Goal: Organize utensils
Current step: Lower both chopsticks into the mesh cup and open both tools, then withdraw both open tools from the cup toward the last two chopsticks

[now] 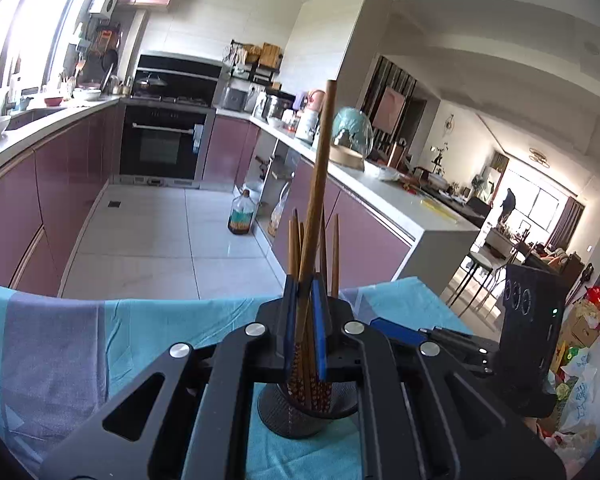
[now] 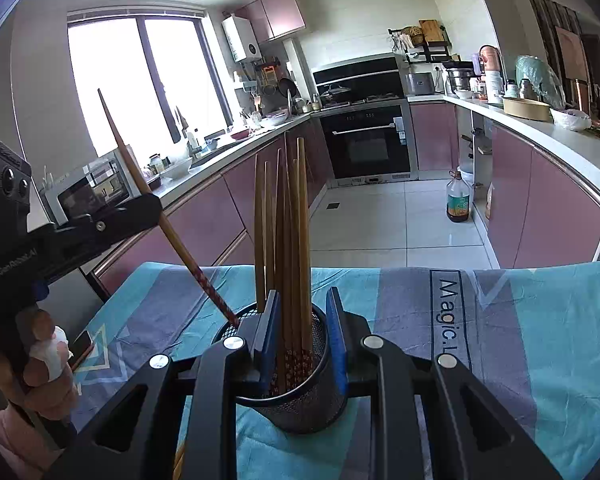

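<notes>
Right, my left gripper (image 1: pixel 303 312) has its blue-padded jaws pinched tight on one long brown wooden chopstick with a red patterned lower end (image 1: pixel 320 184). In the right wrist view that same chopstick (image 2: pixel 168 216) slants from upper left down to the right, with its patterned tip at the left rim of the round black wire-mesh utensil holder (image 2: pixel 300 404). Whether the tip is already inside the rim or just touching it, I cannot quite tell from here.

The holder stands on the tabletop, which is covered with a blue and grey patterned cloth (image 2: pixel 520 340) bearing printed lettering. A bundle of matching brown wooden chopsticks (image 2: pixel 288 240) stands nearly upright in it, patterned ends down.

My right gripper (image 2: pixel 304 316) is partly open, with nothing clamped: its left pad sits inside the holder beside the bundle, the right pad just outside the holder's right wall, so the jaws straddle the rim and the standing sticks. I see no pad pressing on anything.

At the near left of the right wrist view, a person's hand (image 2: pixel 40 372) with a white wrap on one finger grips the left tool's handle. Far behind, a kitchen with mauve cabinets (image 2: pixel 540 200) and a black built-in oven (image 2: pixel 366 140) fills the background.
</notes>
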`<state>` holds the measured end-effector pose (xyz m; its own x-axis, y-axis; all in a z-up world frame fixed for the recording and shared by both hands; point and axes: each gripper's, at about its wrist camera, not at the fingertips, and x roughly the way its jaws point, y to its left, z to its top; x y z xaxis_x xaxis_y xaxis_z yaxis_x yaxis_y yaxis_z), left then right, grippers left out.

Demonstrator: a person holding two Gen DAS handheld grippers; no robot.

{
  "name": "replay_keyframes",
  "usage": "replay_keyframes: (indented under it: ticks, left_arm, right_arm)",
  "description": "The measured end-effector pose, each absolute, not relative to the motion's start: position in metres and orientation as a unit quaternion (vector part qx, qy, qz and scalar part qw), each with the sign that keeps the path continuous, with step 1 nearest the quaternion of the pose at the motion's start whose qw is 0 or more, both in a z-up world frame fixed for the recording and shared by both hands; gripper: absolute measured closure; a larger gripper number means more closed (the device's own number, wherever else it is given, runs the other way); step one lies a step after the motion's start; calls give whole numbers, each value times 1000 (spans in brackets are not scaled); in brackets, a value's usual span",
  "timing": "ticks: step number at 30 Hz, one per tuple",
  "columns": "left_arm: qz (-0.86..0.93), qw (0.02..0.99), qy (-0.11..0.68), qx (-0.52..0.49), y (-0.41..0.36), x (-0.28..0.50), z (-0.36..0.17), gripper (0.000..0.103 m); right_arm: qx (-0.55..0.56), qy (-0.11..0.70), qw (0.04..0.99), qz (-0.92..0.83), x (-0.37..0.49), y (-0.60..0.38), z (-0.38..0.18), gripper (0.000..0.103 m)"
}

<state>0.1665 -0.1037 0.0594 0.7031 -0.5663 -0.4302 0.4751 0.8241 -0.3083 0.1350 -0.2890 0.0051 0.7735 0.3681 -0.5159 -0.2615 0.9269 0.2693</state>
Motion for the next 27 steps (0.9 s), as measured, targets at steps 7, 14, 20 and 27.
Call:
replay_keyframes:
  ticks: [7,14,20,27]
  left_arm:
    - [-276,905,321,-50,-119,186,29,89]
    - [-246,915,317,-41,-103,179,14,70]
    - [-215,926,310,-19,-72,157,1,59]
    - [-184,922,341,-15,-34,129,-32,55]
  right_arm:
    - [91,298,935,170,131,-287,2,74]
    - [86,293,935,181,112,-282,5,73]
    - [61,296,927,221,86,-258,3,67]
    - [32,367,892,260,83,-206,-41,67]
